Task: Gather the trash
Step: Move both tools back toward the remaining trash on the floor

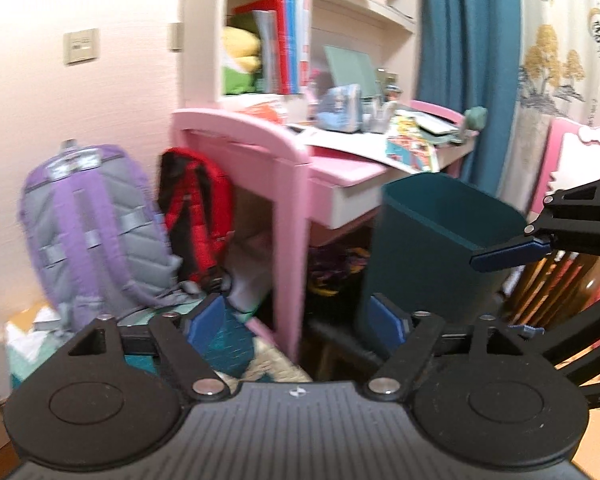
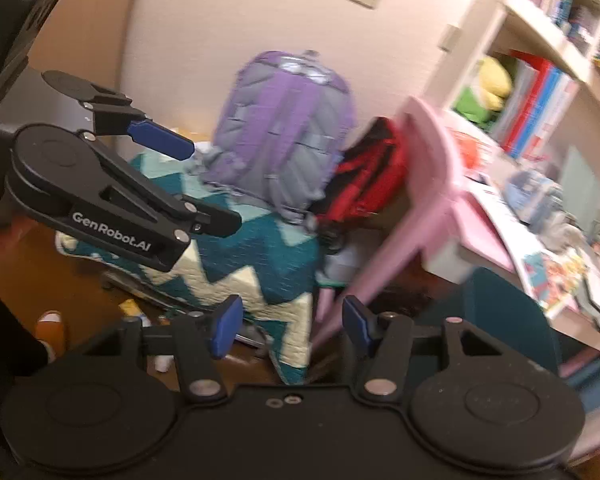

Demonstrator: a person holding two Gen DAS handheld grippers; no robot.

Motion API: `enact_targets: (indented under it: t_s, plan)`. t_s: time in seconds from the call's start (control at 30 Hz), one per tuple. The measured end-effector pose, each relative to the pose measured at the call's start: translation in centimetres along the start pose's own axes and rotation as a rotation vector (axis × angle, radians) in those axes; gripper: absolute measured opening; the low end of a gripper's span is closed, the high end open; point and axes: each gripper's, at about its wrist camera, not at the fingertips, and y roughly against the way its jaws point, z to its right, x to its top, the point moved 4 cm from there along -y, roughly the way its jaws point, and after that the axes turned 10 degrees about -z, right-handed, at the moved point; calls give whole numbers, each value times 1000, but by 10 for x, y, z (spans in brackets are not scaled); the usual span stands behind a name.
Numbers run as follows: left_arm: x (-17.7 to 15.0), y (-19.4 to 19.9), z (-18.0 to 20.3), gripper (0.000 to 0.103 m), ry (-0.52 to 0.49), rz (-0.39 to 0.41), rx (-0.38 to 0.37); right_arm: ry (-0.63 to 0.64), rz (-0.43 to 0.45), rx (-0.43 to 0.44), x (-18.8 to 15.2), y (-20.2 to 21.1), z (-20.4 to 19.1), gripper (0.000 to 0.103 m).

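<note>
Judging the collection as barely begun: pinching nothing in either pair of fingers, and finding the bin's inside mostly hidden, so telling nothing of its contents.

Holding the left gripper (image 1: pixel 296 316) spread wide, fingers (image 1: pixel 206 320) empty, with only blurred room showing between them. Looking left of those fingers at a purple backpack (image 1: pixel 88 232) and a red bag (image 1: pixel 196 216), and straight beyond the gap at the leg of the pink surface (image 1: pixel 288 220). Finding the teal bin (image 1: pixel 432 248) beyond the right finger, near its tip but apart from it as far as can be told. Reading the bin as standing upright under the edge of the surface, long axis running floor to ceiling, open mouth pointing up.

Holding the right gripper (image 2: pixel 288 328) spread as well, gripping nothing. Spotting possible litter low on the floor, left of its left finger: a yellowish scrap (image 2: pixel 132 308) and a small white bit (image 2: pixel 162 364), both too blurred for naming or for telling any long axis.

Leaving yet to do, by this reading: reaching those bits, pinching each, and carrying them over the bin's mouth.
</note>
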Motion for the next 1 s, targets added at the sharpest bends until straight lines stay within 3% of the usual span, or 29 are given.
enact_targets:
  t_s: [0.3, 0.53, 0.63, 1.0]
  plan:
    - [-75, 17, -83, 81, 93, -36, 80, 10, 20, 166, 25, -51, -72, 55]
    - [-138, 6, -147, 90, 179, -91, 104, -1, 6, 305, 21, -130, -133, 55]
    - [-162, -8, -174, 100, 227, -112, 103, -3, -8, 310, 13, -167, -152, 55]
    - [-253, -110, -248, 100, 236, -271, 114, -143, -182, 342, -21, -326, -186, 55]
